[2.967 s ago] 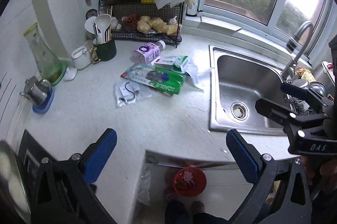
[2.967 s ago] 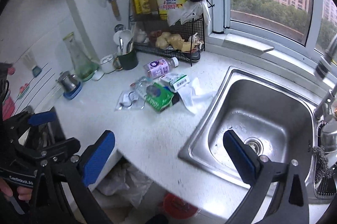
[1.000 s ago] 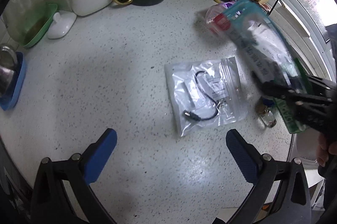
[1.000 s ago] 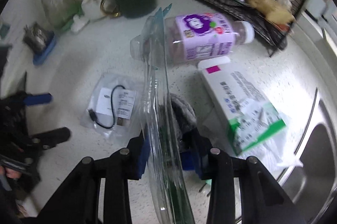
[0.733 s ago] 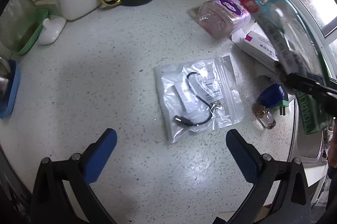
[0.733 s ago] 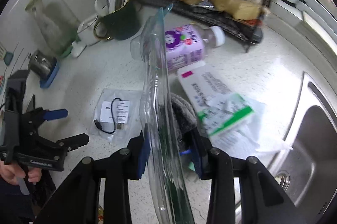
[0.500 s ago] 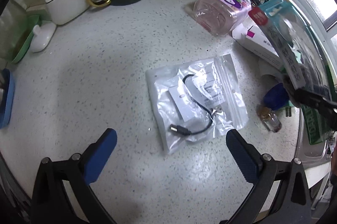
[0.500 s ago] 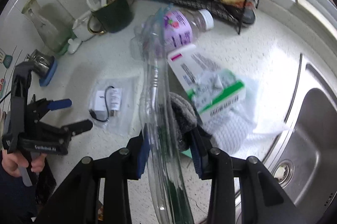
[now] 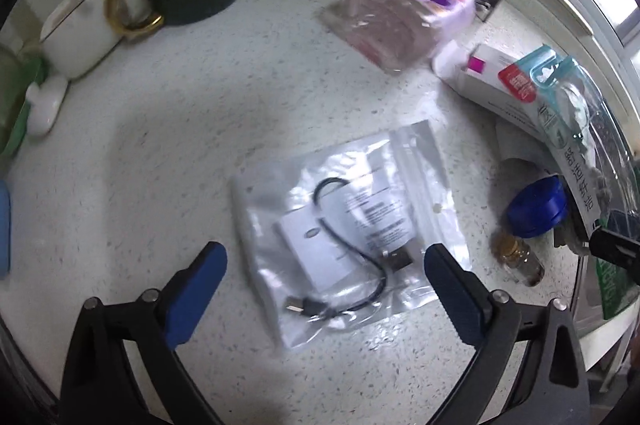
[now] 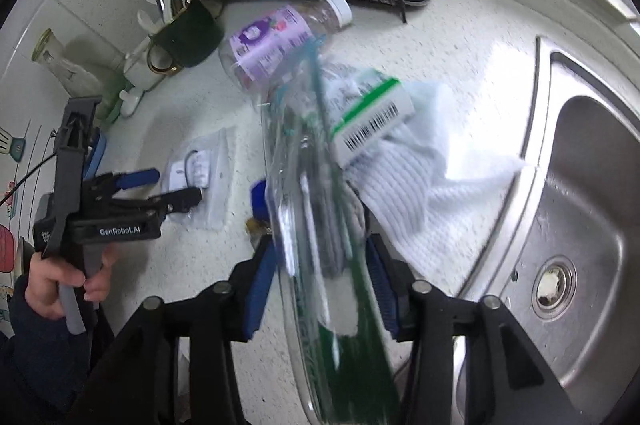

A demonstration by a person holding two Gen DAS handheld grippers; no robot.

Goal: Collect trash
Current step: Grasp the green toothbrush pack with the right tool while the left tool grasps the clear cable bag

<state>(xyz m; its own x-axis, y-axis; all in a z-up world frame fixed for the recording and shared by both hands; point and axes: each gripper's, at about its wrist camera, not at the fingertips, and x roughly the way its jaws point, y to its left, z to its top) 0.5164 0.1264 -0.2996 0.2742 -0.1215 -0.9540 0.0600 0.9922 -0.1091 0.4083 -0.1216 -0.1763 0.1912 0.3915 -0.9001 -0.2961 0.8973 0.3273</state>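
Left gripper (image 9: 325, 267): jaws closing, nothing pinched, over clear zip bag holding black cable (image 9: 347, 228).
Bag: light, limp, slippery; pinch an edge.

One bottle (image 9: 404, 21), one box (image 10: 370, 113), two plastic packets (image 9: 344, 225).

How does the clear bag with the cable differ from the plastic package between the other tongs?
The clear bag with the cable lies flat on the counter; the plastic package stands on edge, lifted between the right tongs, whose jaws are opening. The bag holds a black cable; the package shows green print. The left tongs hang open over the bag, not touching it. Both are see-through plastic.
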